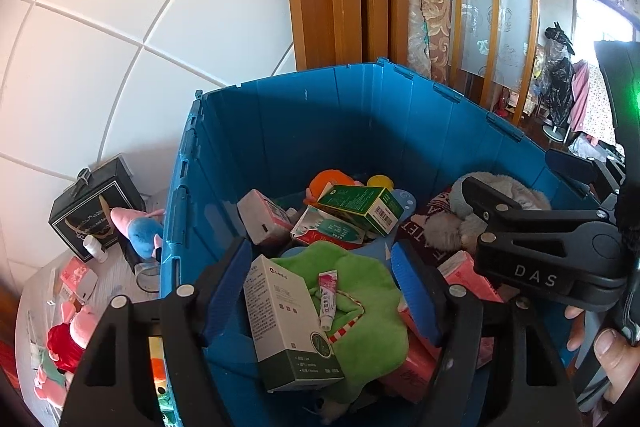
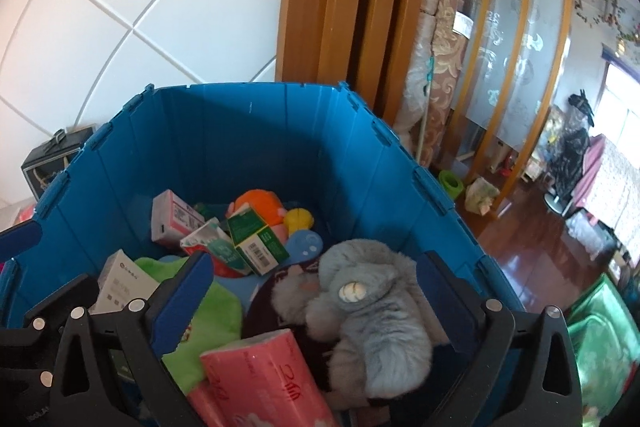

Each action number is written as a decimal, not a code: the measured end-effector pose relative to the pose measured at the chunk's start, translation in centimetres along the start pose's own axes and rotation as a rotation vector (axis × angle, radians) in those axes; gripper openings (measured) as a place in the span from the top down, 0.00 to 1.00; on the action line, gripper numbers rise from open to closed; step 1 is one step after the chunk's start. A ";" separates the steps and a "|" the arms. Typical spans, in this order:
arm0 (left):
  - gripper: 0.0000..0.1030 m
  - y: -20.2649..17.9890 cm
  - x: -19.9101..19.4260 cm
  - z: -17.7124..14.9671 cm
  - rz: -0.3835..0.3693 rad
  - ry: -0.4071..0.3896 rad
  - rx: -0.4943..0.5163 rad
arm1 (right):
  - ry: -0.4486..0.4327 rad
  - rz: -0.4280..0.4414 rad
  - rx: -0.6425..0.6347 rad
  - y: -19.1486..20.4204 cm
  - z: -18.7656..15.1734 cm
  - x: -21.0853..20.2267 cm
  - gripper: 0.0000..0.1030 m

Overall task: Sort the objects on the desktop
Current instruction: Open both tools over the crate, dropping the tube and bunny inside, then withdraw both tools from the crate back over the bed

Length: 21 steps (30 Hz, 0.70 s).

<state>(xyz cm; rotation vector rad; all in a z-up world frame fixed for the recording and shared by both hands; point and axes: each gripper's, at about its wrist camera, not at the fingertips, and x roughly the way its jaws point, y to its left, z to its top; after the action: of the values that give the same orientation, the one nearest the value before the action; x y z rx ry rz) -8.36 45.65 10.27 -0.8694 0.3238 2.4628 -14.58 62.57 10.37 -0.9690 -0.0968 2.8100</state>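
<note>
A deep blue crate [image 1: 280, 87] holds the sorted things. In the left wrist view my left gripper [image 1: 320, 291] hangs open over a green plush [image 1: 368, 311]. A small pink-and-white tube [image 1: 328, 301] and a white-and-green box [image 1: 288, 323] lie loose between its blue pads, gripped by neither. My right gripper [image 2: 316, 287] stands wide open inside the crate [image 2: 248, 89], with a grey plush toy [image 2: 360, 307] lying free between its fingers. A pink tissue pack [image 2: 260, 379] lies just below. The right gripper [image 1: 512, 173] also shows at the right of the left wrist view.
Deeper in the crate lie a green carton [image 1: 360, 207], an orange plush [image 1: 332, 179] and a pink-white box [image 1: 260, 215]. Left of the crate stand a black gift box [image 1: 92, 211], a pink-blue plush [image 1: 140, 231] and a red-pink doll [image 1: 72, 339]. A hand [image 1: 612, 355] grips the right tool.
</note>
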 end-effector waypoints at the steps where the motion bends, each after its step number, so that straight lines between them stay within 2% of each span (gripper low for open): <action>1: 0.30 0.1 -0.3 0.0 0.000 -0.019 -0.005 | 0.001 0.001 0.006 -0.1 0.1 0.1 0.00; 5: 0.30 1.0 -2.6 -0.4 0.002 -0.120 -0.052 | 0.005 -0.001 0.020 -0.3 0.1 0.3 0.00; 9: 0.30 2.8 -5.3 -1.1 -0.011 -0.168 -0.087 | -0.020 -0.008 0.029 -0.4 -0.1 -0.1 0.00; 14: 0.30 6.7 -8.5 -2.3 0.056 -0.231 -0.159 | -0.135 -0.024 0.027 0.2 -1.1 -1.8 0.00; 18: 0.30 10.0 -10.5 -3.8 0.128 -0.269 -0.194 | -0.163 0.049 0.024 2.1 -2.1 -3.2 0.00; 21: 0.30 12.7 -11.3 -5.1 0.158 -0.260 -0.226 | -0.227 0.087 -0.007 4.8 -2.4 -5.8 0.00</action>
<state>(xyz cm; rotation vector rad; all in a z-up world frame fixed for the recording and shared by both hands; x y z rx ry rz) -4.96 28.70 14.27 -0.6181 0.0220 2.7597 -9.25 56.87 11.40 -0.6667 -0.0955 2.9916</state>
